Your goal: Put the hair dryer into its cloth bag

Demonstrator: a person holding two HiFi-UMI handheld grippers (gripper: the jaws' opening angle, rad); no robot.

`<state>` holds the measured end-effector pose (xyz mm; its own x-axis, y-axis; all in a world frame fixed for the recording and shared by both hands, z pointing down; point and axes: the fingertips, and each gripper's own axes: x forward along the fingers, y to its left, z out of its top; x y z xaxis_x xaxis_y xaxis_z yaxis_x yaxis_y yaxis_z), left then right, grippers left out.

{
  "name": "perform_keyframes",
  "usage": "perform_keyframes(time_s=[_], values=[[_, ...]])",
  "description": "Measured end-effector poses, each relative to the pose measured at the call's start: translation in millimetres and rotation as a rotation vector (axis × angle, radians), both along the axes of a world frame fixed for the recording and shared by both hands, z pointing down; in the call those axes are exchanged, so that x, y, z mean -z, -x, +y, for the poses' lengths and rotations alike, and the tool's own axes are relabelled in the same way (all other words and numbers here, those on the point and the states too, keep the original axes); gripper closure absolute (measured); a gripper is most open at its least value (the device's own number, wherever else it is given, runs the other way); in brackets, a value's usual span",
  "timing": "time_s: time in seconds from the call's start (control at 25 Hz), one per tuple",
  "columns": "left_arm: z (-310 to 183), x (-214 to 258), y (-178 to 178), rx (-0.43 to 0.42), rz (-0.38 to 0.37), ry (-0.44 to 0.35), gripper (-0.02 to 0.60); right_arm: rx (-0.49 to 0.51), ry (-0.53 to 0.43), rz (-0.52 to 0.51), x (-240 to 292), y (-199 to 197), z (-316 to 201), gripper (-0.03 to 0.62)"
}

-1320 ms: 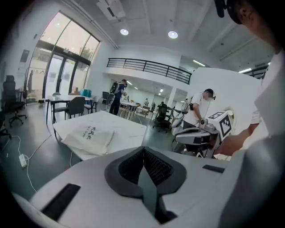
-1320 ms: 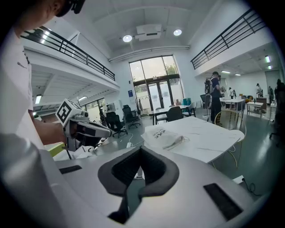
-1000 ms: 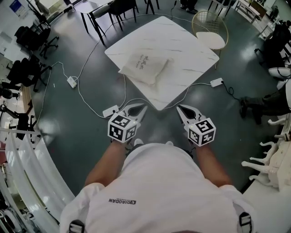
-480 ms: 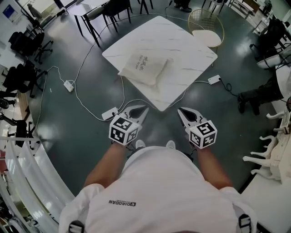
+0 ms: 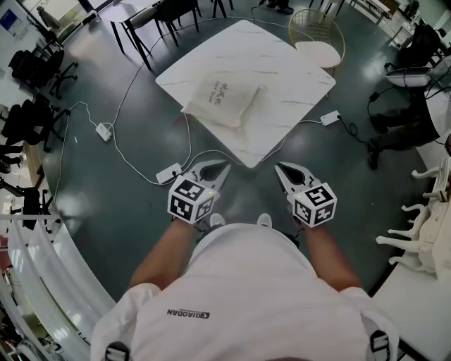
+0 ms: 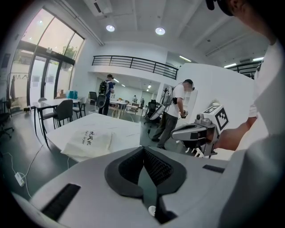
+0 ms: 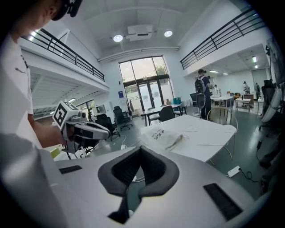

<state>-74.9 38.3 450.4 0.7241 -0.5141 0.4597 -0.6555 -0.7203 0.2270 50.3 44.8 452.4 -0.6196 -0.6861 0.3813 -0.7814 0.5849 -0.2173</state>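
Observation:
A cream cloth bag [image 5: 223, 103] with dark print lies bulging on the white marble table [image 5: 282, 70]; it also shows in the left gripper view [image 6: 89, 142] and the right gripper view [image 7: 165, 136]. No hair dryer is visible outside it. My left gripper [image 5: 224, 166] and right gripper [image 5: 279, 167] hover side by side over the floor, short of the table's near corner, both shut and empty. Each gripper sees the other: the right gripper [image 6: 178, 132] at the left view's right, the left gripper [image 7: 106, 131] at the right view's left.
White power strips [image 5: 169, 173] and cables lie on the dark floor left of and right of the table [image 5: 330, 118]. A gold wire chair [image 5: 318, 32] stands behind the table. Black chairs and other tables [image 5: 148, 17] stand further back. People stand in the room [image 6: 171, 113].
The head view has shifted slightly, so the table and bag sit a little higher in the picture. Both grippers stay where they were, still shut.

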Motion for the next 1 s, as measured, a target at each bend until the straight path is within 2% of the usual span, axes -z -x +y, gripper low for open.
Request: perform_keyframes(time_s=[0.32,1.0], values=[[-0.1,0.6,-2.3,-0.008,-0.028,-0.025,0.554,0.003,0.009,-0.005,-3.5,-0.9,1.3,0.572],[-0.4,0.6,1.8,0.023,-0.015,-0.018,0.554,0.021,0.017,-0.001,-5.9,1.0,0.2,0.572]])
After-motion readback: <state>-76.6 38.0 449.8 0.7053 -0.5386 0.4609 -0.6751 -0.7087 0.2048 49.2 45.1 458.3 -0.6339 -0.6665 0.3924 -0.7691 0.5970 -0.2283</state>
